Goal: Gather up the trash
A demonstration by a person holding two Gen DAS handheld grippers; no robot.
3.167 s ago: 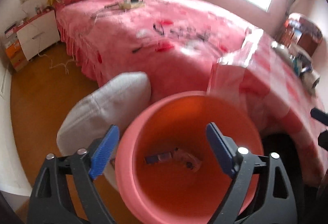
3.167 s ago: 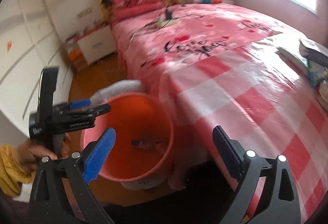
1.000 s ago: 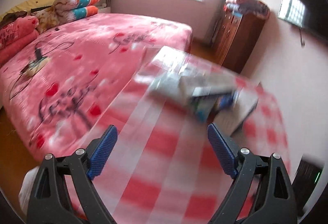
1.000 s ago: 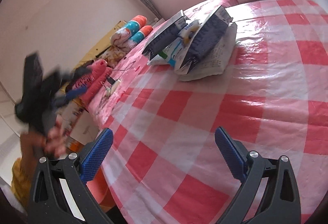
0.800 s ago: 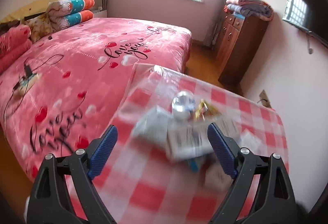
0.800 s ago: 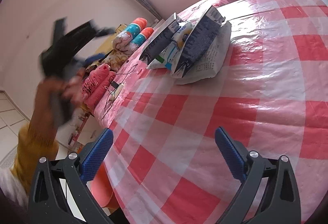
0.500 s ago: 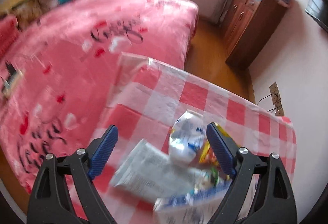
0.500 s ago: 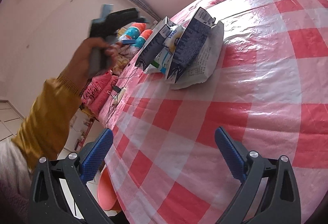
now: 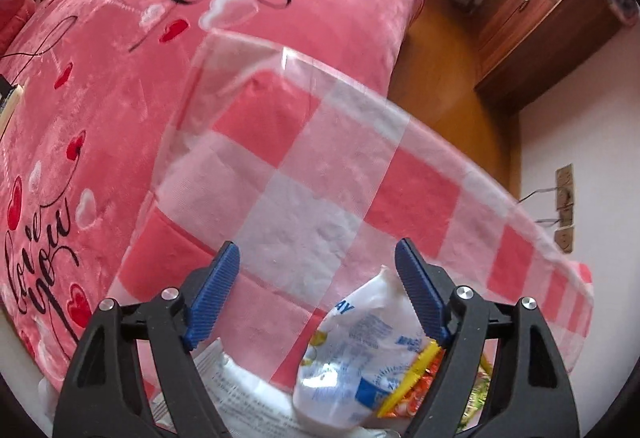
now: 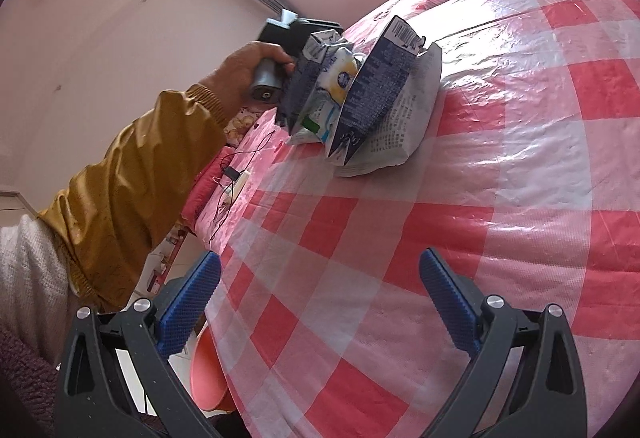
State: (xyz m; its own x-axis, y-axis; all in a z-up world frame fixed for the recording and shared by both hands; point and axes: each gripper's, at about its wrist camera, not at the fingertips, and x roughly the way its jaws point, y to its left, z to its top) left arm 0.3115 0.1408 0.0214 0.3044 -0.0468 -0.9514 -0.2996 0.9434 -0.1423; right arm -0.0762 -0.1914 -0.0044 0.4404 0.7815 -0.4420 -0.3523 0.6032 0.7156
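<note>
My left gripper [image 9: 316,278] points steeply down over a pile of trash on the checked tablecloth [image 9: 304,165]. Its jaws are closing around a crumpled white packet with blue print [image 9: 360,354]. The packet lies close against the right pad [image 9: 420,302], and the left pad stands clear of it. A yellow-orange wrapper [image 9: 416,394] and a printed paper [image 9: 244,398] lie beside the packet. In the right wrist view the pile shows dark blue cartons [image 10: 380,89] on a newspaper [image 10: 404,125], with the person's hand [image 10: 248,65] behind them. My right gripper [image 10: 320,298] hangs open and holds nothing.
A pink bucket [image 10: 206,370] stands on the floor below the table's near edge. The pink bed [image 9: 120,57] adjoins the table. A wooden cabinet [image 9: 548,9] stands by the far wall. A yellow sleeve [image 10: 132,173] crosses the left side.
The left gripper swung from the bucket across the bed to the pile, tipped downward, and its jaws narrowed around the white packet. The right gripper has barely moved.
</note>
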